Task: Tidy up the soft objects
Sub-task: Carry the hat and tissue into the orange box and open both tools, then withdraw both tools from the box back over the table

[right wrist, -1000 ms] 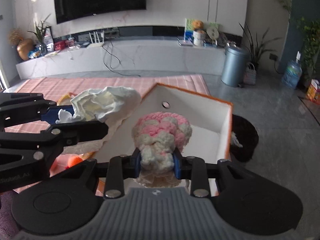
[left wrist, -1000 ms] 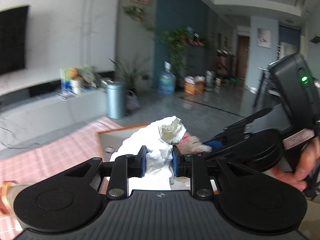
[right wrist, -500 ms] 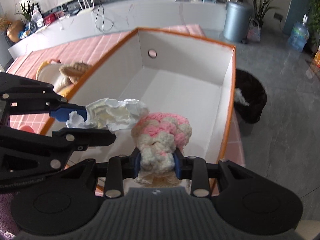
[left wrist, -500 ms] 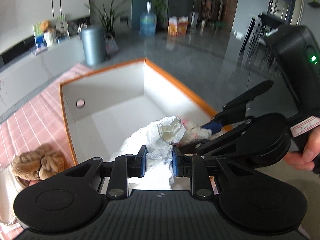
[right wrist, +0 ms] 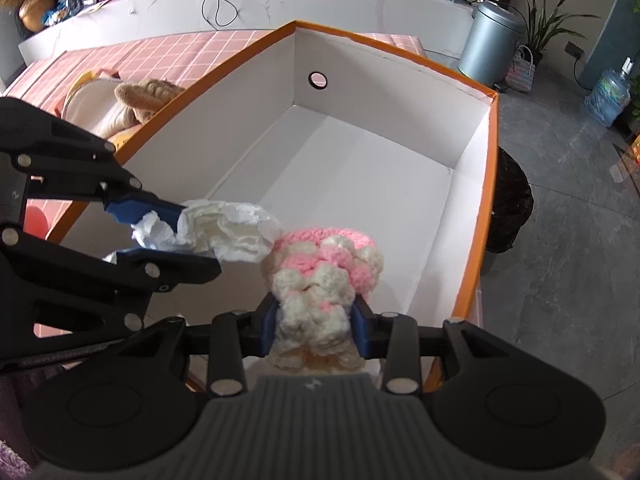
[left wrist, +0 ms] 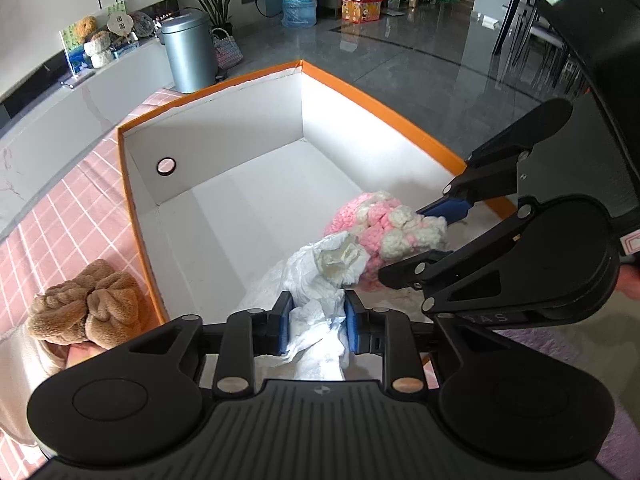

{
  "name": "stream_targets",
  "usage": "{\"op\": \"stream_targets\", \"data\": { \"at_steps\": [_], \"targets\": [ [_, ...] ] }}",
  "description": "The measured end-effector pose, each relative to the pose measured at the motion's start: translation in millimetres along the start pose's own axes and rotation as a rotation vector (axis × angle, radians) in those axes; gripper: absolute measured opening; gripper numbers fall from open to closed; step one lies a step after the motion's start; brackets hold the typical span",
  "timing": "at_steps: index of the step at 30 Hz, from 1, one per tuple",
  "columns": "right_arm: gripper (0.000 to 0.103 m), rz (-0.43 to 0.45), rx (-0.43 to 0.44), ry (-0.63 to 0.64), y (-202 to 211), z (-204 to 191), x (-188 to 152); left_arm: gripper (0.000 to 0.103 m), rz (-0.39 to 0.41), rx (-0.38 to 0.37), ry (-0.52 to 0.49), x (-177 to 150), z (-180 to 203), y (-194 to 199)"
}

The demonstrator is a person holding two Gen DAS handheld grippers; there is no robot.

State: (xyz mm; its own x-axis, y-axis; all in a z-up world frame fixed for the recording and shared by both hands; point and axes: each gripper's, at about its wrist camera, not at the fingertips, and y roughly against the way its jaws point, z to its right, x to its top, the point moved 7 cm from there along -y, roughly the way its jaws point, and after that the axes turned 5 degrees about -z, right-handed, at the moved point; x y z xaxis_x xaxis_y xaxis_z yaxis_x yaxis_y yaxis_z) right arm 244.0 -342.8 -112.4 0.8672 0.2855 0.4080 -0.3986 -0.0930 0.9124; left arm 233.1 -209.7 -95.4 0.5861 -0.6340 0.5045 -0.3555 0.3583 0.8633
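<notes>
My left gripper is shut on a crumpled white cloth, held over the near end of the orange-rimmed white box. My right gripper is shut on a pink and cream knitted item, also over the near end of the box. The two soft items touch side by side. The cloth and left gripper show at the left of the right wrist view. The knitted item and right gripper show at the right of the left wrist view. The box floor is bare.
A brown plush scrunchie lies on the pink checked tablecloth left of the box, also seen in the right wrist view. A grey bin and a water bottle stand on the floor beyond.
Both grippers have tilted down and moved forward over the box, carrying the cloth and the knitted item lower toward its inside. Both grips stay shut.
</notes>
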Motion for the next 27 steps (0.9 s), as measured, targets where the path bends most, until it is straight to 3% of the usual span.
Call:
{"op": "stream_targets", "data": {
  "at_steps": [4,9,18,27],
  "targets": [
    [0.046,-0.007,-0.007,-0.001,-2.4,-0.7,2.5,0.035,-0.003,0.025,-0.008,-3.9,4.0,2.1],
    [0.051,-0.003,-0.026,0.000,1.4,-0.3,2.3,0.057,0.017,0.046,-0.003,-5.4,5.9,9.5],
    [0.067,0.036,-0.050,0.001,21.6,2.3,3.6,0.075,0.070,0.082,0.001,-2.3,3.6,30.3],
    [0.091,0.114,-0.082,-0.006,53.1,3.9,3.4,0.078,0.196,0.129,0.034,-0.7,1.8,65.9]
  ]
}}
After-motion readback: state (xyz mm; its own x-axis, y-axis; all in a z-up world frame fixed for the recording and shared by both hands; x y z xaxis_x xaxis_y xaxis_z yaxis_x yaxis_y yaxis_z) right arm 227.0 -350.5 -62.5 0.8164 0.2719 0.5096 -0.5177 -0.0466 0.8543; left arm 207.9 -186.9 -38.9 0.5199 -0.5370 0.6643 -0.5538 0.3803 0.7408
